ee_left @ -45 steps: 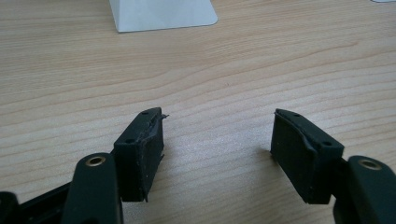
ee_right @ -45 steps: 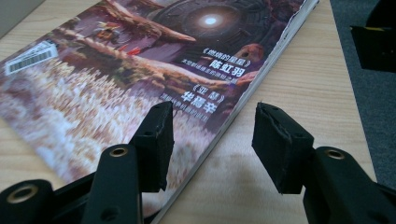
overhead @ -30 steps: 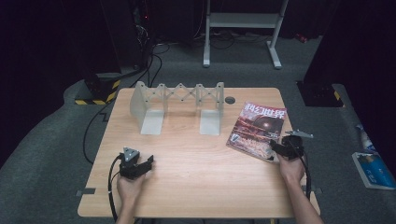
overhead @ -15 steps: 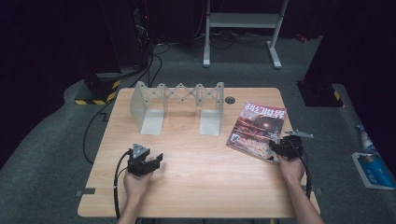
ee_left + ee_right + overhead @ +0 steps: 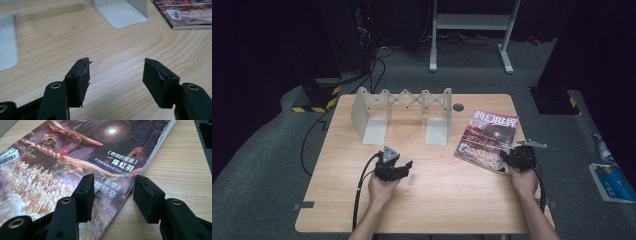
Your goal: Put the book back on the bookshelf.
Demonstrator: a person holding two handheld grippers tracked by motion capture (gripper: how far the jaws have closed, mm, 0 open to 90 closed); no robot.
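Poised astride the magazine's (image 5: pixel 75 157) near edge, right gripper (image 5: pixel 113 195) (jaws part-open, empty) should straddle deeper before closing.

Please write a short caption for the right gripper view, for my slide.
Open right gripper poised low over the near edge of a magazine on the wooden table.

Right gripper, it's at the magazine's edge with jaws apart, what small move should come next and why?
Probably ease the right gripper forward and close on the magazine: its open jaws straddle the near edge, nothing held yet.
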